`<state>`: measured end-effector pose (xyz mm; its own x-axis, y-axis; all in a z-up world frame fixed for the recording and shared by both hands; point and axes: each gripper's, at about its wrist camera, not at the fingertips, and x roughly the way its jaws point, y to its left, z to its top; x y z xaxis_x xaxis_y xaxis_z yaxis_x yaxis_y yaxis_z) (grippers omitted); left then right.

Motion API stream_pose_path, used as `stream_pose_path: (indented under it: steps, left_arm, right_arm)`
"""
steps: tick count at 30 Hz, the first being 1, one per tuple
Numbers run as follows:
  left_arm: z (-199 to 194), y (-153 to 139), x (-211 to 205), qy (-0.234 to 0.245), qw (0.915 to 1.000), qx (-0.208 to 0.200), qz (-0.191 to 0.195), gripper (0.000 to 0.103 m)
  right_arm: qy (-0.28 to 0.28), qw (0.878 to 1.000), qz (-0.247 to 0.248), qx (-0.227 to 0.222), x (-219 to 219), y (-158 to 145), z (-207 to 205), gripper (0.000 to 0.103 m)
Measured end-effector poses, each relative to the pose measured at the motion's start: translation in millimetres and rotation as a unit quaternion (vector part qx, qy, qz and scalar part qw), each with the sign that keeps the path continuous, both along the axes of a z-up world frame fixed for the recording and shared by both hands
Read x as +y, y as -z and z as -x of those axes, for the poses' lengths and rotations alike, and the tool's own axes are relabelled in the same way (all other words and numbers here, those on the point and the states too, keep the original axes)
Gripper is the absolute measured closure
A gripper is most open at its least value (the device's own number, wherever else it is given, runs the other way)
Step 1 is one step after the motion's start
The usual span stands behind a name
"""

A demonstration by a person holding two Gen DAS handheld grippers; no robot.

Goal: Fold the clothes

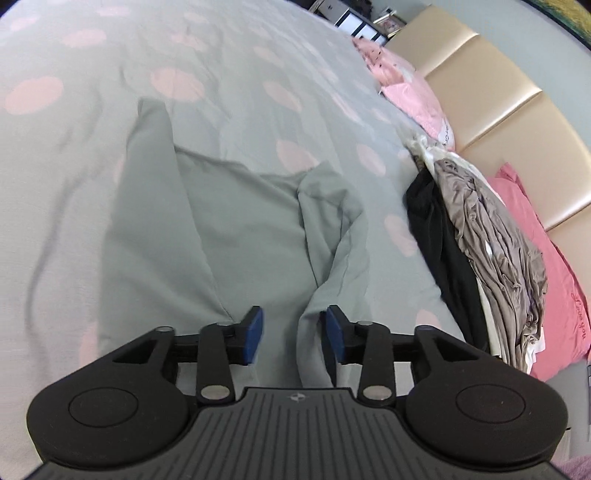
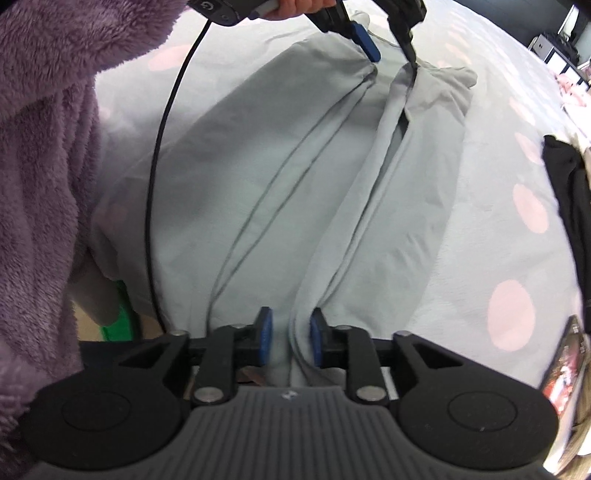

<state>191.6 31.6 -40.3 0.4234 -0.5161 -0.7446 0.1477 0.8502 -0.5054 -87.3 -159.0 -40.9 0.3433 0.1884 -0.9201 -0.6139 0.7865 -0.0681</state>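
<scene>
One grey garment (image 1: 229, 229), two pink pillows (image 1: 417, 99), two claws (image 2: 288, 341)

A bed with a pale grey, pink-spotted sheet (image 1: 229, 51) fills both views. A padded beige headboard (image 1: 491, 107) curves down the right of the left wrist view, pink pillows (image 1: 417, 99) against it; dark shelving (image 1: 354, 18) shows top centre.

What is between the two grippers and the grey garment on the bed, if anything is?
Nothing visible. The left gripper and the right gripper both stand open right over the grey garment, each with a fold of its cloth between the jaws. The clothes pile lies apart, beside the headboard.
</scene>
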Motion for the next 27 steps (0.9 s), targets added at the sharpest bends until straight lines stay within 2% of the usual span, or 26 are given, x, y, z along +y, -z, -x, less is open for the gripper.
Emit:
stream_pose_path:
  steps: [3,6,9,13,17,20,23,25,27]
  left_arm:
    - [13,-10,-9,0.027,0.9995,-0.011,-0.013,0.066]
    - [33,-17,-22,0.055,0.9982,-0.011,-0.022,0.066]
    - [58,-21,-40,0.103,0.9944,-0.011,-0.019,0.066]
    - [100,-20,-69,0.179,0.9839,0.001,-0.009,0.069]
    - [138,1,-93,0.233,0.9703,0.043,-0.049,0.069]
    - [155,15,-96,0.243,0.9637,0.068,-0.087,0.07]
    - [168,20,-86,0.235,0.9632,0.085,-0.1,0.07]
    - [177,21,-79,0.236,0.9614,0.091,-0.109,0.07]
    - [186,21,-73,0.239,0.9598,0.094,-0.113,0.07]
  right_arm:
    - [-0.005,1.0,-0.012,0.0,-2,-2,3,0.063]
    - [-0.002,1.0,-0.018,-0.002,-6,-5,9,0.061]
    - [0.008,1.0,-0.026,-0.002,-9,-7,13,0.061]
    - [0.015,0.999,-0.034,0.001,-13,-13,13,0.061]
    - [0.003,0.999,-0.049,0.02,-10,-13,17,0.059]
    - [-0.007,0.997,-0.064,0.039,-7,-11,24,0.059]
    - [-0.001,0.996,-0.075,0.039,-15,-16,28,0.058]
    - [0.013,0.996,-0.075,0.039,-24,-19,27,0.049]
    - [0.027,0.996,-0.074,0.037,-37,-23,24,0.048]
